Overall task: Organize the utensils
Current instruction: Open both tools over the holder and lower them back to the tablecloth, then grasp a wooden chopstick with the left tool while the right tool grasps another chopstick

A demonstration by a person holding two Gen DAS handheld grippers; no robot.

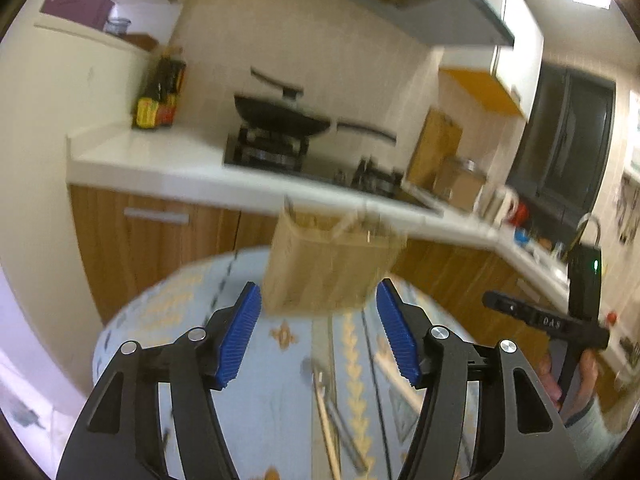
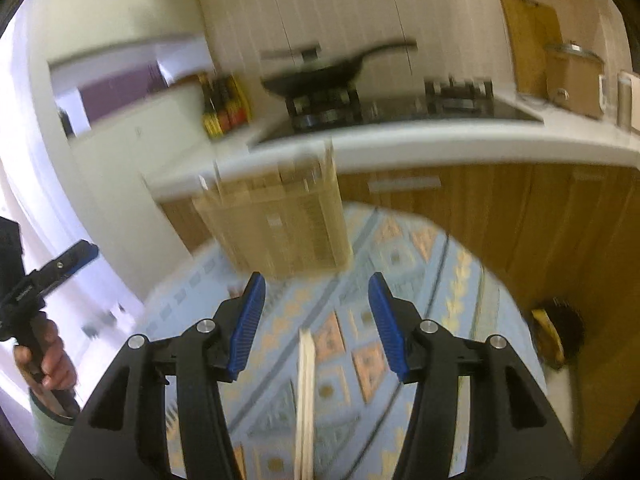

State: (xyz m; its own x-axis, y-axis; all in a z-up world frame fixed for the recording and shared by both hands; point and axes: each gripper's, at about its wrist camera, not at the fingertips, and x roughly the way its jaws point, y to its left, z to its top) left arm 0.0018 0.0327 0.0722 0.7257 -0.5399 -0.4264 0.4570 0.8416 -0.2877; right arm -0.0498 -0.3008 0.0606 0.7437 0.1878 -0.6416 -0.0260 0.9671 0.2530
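Both gripper point(image 1: 319, 330) point(image 2: 316, 320) jaws gape empty; blur smears the wooden holder point(image 1: 332, 268) and chopsticks point(image 2: 306, 392).

- round table point(image 1: 256, 392) w/ pale blue cloth, yellow & orange diamond pattern, grey lines; same cloth in right wrist view point(image 2: 432, 280)
- wooden utensil box point(image 1: 332, 268) stands upright on the far part of the table, sticks poking out the top; blurred, seen also from the right point(image 2: 280, 228)
- pair of wooden chopsticks point(image 2: 306, 400) lies flat on the cloth near the front, pointing toward the box, well short of it
- left view: chopsticks point(image 1: 330, 432) lie beside a grey metal utensil point(image 1: 344, 428), touching or nearly so; too blurred to tell what kind
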